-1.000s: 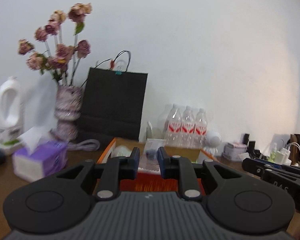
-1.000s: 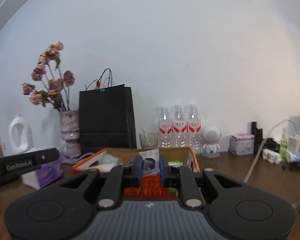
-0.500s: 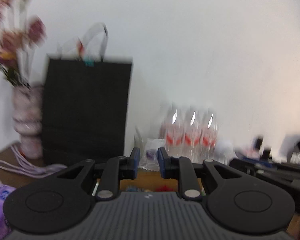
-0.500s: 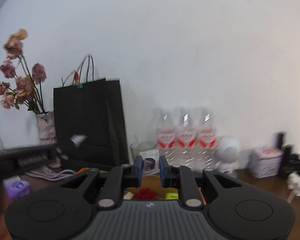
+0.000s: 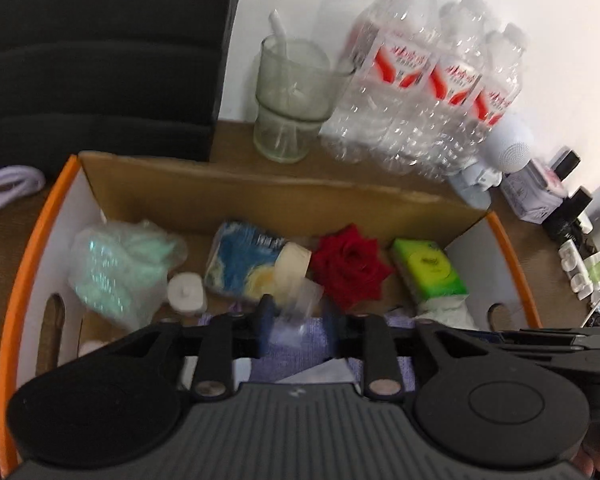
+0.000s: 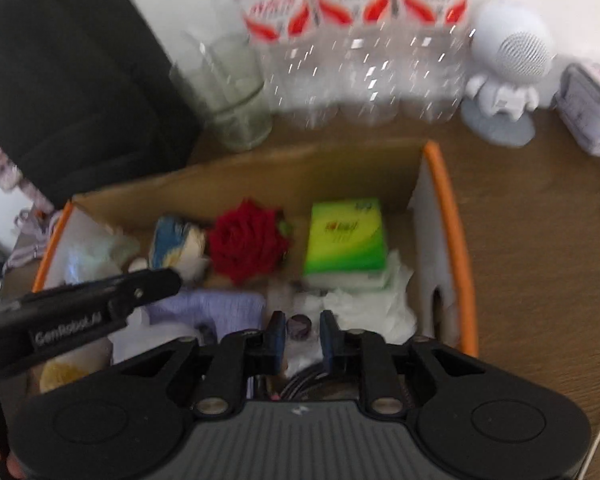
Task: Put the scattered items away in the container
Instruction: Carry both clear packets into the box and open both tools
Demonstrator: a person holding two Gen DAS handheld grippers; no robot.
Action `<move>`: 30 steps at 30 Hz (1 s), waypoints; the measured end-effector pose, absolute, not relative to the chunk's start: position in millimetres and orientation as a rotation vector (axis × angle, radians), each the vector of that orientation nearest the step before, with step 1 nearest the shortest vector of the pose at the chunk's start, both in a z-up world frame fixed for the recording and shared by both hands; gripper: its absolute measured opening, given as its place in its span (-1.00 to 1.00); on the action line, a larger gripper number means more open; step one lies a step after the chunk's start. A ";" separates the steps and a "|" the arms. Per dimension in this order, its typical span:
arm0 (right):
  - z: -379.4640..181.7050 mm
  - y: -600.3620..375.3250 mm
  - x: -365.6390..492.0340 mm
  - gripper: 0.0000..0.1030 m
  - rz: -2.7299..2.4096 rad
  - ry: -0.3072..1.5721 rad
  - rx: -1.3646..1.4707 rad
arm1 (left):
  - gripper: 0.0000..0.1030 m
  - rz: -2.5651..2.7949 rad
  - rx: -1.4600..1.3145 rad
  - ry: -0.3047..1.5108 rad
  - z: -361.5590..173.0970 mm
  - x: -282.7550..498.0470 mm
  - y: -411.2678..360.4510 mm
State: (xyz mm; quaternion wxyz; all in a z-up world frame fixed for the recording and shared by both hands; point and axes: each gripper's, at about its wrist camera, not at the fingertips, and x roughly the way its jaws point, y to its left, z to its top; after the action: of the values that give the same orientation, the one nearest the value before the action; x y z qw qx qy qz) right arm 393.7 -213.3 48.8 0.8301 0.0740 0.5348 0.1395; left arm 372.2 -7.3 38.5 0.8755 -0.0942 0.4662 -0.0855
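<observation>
Box [image 5: 380,200] already holds rose [image 5: 350,266], tissues [image 5: 428,266]; left gripper [image 5: 296,330] parts, loosing clear bag [image 5: 296,312]; right gripper [image 6: 300,334] narrow around packet [image 6: 299,325].

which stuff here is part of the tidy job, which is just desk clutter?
Job:
- cardboard box, orange-rimmed
- inside: red rose, green tissue pack, blue packet, tealight candle
- clear packet between the left tongs, which have just been opening

Clutter:
- water bottles
- glass cup
- black bag
- white speaker figure
</observation>
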 end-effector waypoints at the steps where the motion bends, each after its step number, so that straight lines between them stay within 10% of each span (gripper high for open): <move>1: 50.4 -211.9 393.0 -0.51 0.297 1.139 0.149 | 0.03 -0.178 -0.187 0.974 39.9 371.8 -6.5; 9: 90.3 -217.8 388.5 0.20 0.270 1.165 0.133 | 1.00 -0.072 -0.127 1.005 82.8 360.1 3.4; 11: 93.3 -217.1 382.5 0.51 0.255 1.224 0.094 | 1.00 -0.031 -0.081 1.035 87.3 352.2 4.7; 19: 118.8 -219.1 335.7 0.58 0.229 1.223 0.066 | 1.00 0.018 -0.006 1.049 111.3 306.2 12.6; 30: 154.0 -212.2 225.5 0.79 0.248 0.584 0.083 | 1.00 0.082 0.064 0.425 148.5 173.2 -7.4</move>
State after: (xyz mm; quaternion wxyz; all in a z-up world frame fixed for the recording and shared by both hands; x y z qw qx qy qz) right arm 225.5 -212.2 154.0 0.9492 0.0406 0.2873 0.1221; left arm 173.2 -7.4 148.5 0.9761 0.0318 0.2110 0.0405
